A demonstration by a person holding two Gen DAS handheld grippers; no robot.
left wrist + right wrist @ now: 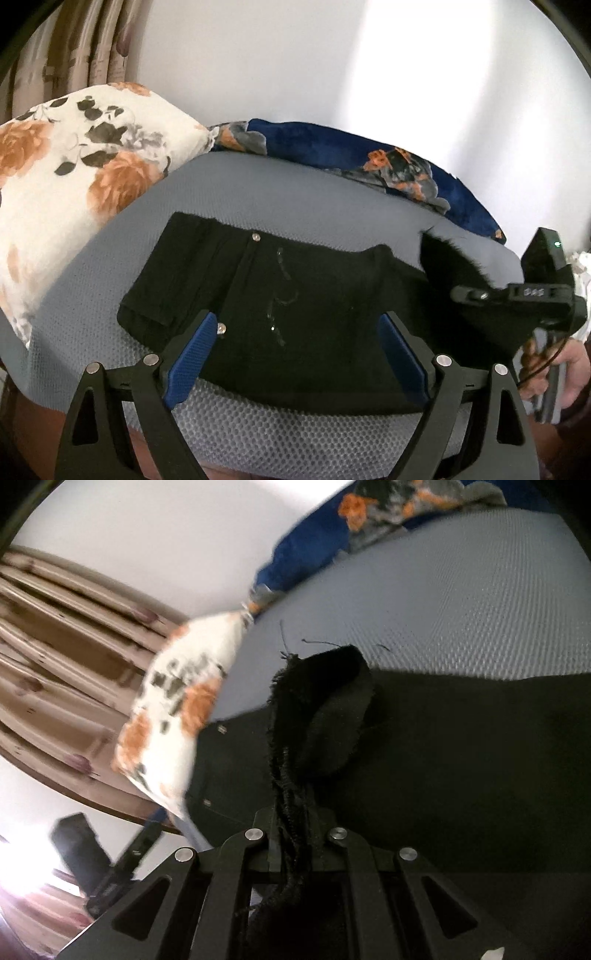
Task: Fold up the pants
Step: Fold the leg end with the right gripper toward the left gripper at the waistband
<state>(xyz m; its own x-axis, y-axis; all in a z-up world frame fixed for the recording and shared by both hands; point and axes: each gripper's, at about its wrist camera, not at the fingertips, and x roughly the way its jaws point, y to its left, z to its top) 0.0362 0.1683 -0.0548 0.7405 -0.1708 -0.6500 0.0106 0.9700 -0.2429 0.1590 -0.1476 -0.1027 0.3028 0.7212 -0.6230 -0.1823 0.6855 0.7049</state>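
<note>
Black pants (295, 306) lie flat on a grey mesh mattress (258, 184), waistband with metal buttons to the left. My left gripper (297, 354) is open, its blue pads (192, 362) wide apart just above the near edge of the pants, holding nothing. My right gripper (295, 834) is shut on a frayed hem of the pants (317, 716) and holds it lifted above the rest of the cloth (461, 775). The right gripper also shows in the left wrist view (517, 295) at the far right, with the raised black cloth (447, 258).
A white pillow with orange flowers (74, 177) lies at the left. A dark blue floral blanket (369, 155) lies along the far edge by the white wall. Curtains (81, 44) hang at the back left. The left gripper shows in the right wrist view (85, 853).
</note>
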